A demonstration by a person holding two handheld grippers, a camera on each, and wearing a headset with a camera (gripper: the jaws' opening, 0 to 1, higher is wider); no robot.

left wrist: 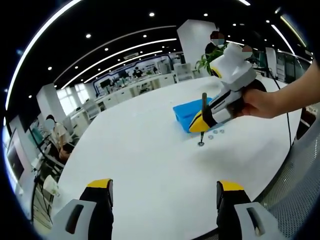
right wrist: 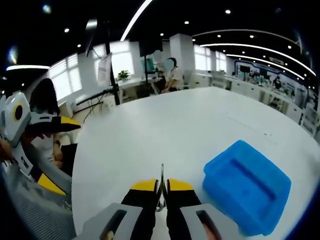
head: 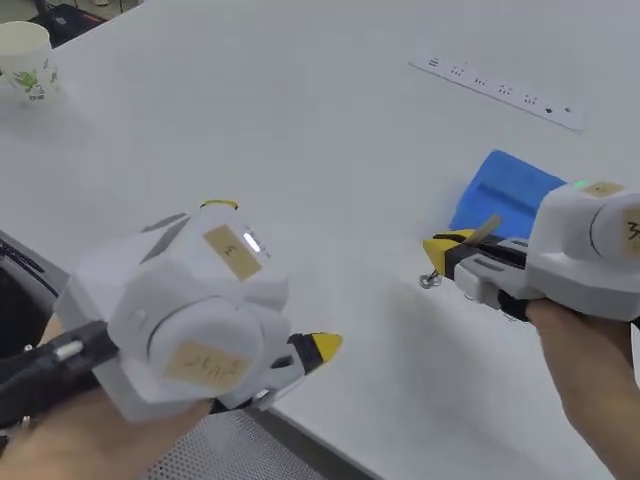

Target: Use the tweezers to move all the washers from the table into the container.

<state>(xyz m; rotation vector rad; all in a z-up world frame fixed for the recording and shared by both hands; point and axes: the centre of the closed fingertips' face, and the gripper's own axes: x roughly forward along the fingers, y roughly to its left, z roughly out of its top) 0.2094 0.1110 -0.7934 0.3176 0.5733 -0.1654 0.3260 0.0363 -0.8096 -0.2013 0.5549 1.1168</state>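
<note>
My right hand-held gripper (head: pixel 445 252) is clamped on the tweezers (left wrist: pixel 203 107), tips at one washer (left wrist: pixel 201 144) on the desk (head: pixel 330 150), just beside the blue container (head: pixel 505 190). Left hand-held gripper (left wrist: pixel 165 187) is apart, empty. Pick-up step, I think. Nxt: pinch, lift, carry over w/ care.

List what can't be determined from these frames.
- Count of washers: left gripper view, specks too small by the tweezers; head view, the right gripper covers part of that spot.
- Whether the tweezers grip a washer: head view, tips blurred.
- Inside of the container: right gripper view too coarse for washers; head view, right gripper hides its near side.
- Inside of the paper cup: head view, small, at the left edge.
</note>
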